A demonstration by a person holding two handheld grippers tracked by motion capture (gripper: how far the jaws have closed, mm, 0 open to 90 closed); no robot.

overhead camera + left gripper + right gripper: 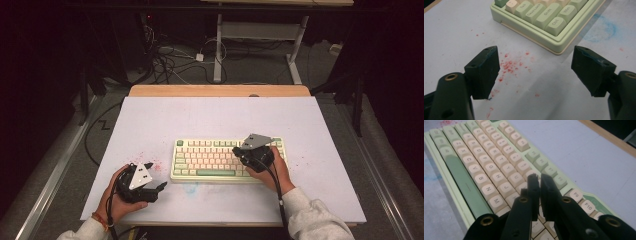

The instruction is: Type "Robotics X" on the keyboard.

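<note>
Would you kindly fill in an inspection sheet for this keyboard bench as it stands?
Surface: white board on a wooden table, with red specks and a blue smear.
Job's things: green and cream keyboard, flat, mid-board.
Clutter: nothing seen.
Grippers: left gripper open over the board beside the keyboard's corner; right gripper nearly shut, nothing between its jaws, tips over the keys.
Cables: a black cable trails from the right gripper; tangled leads on the floor.
Surroundings: dark room, desk frame behind.

A white worktop with a wooden far edge is sitting in a dark room. Beyond it, tangled cables are lying on grey floor beside a white desk frame.
</note>
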